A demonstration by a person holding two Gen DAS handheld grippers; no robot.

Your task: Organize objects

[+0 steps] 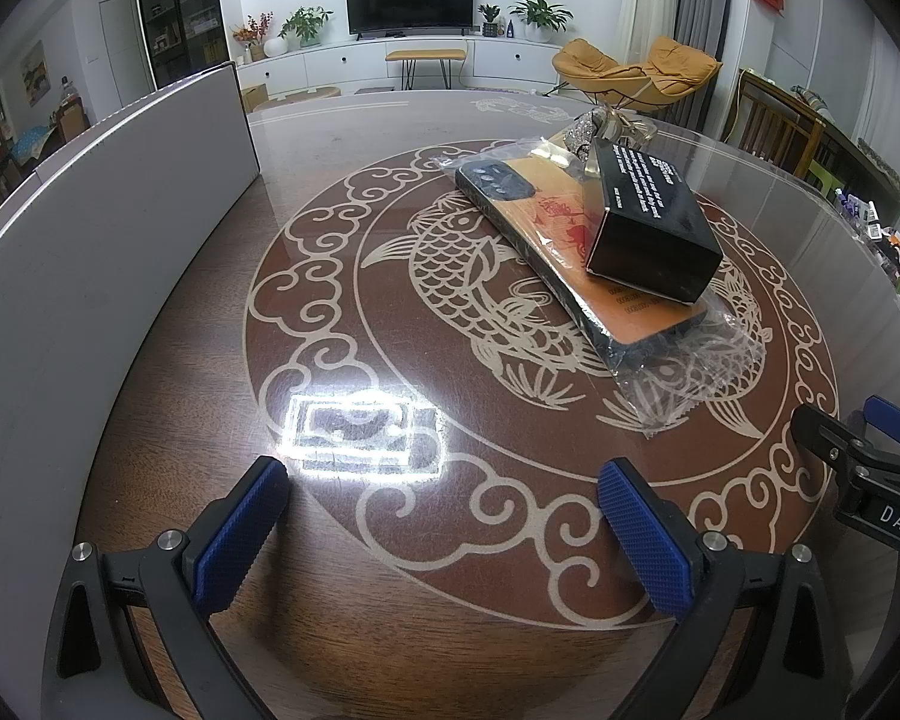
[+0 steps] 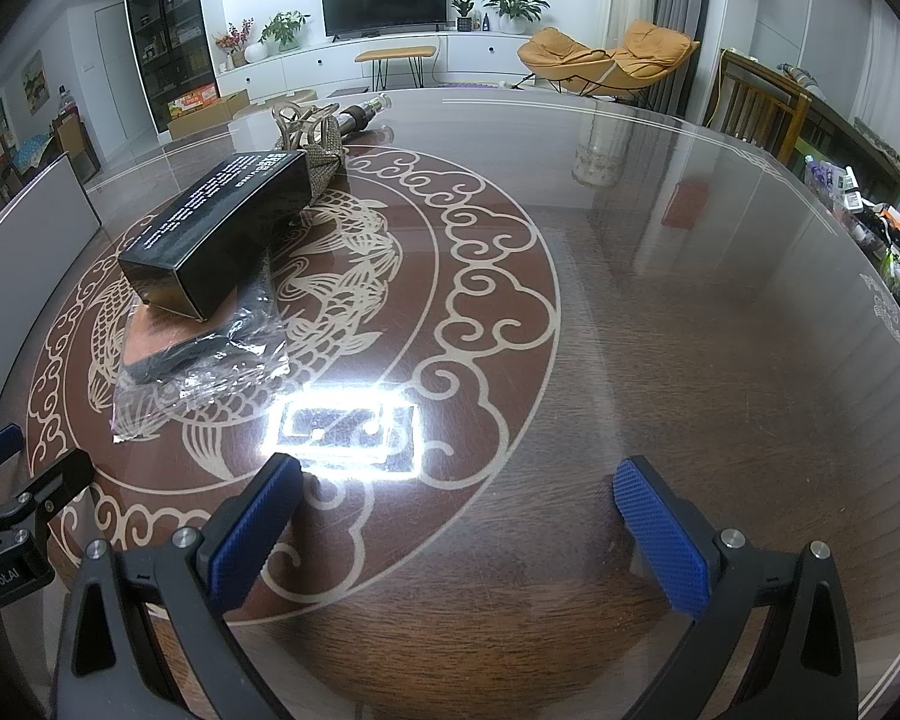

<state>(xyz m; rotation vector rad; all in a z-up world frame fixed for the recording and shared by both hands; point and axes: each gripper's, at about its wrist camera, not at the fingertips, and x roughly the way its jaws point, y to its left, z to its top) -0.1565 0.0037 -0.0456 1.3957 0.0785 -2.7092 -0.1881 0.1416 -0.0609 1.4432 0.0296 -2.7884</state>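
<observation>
Left wrist view: the left gripper (image 1: 441, 534) hovers over the round dark-wood table (image 1: 168, 396) with its blue-padded fingers (image 1: 237, 537) spread wide, holding nothing. Ahead and to the right, a long orange-and-black phone case in a clear plastic sleeve (image 1: 576, 267) lies flat on the cream fish motif. A black rectangular carton with white print (image 1: 651, 219) rests on top of the case. A sparkly beaded item (image 1: 582, 135) sits just behind the carton. A grey upright panel (image 1: 90, 228) stands along the left edge. The right gripper (image 1: 870, 450) enters at the right border.

Right wrist view: the right gripper (image 2: 459, 531) is likewise spread apart and empty above the table (image 2: 690, 330). The carton (image 2: 222, 228) and sleeved case (image 2: 204, 348) lie ahead left; a woven beige item (image 2: 321, 147) touches the carton's far end. The left gripper (image 2: 12, 504) shows at the left border.
</observation>
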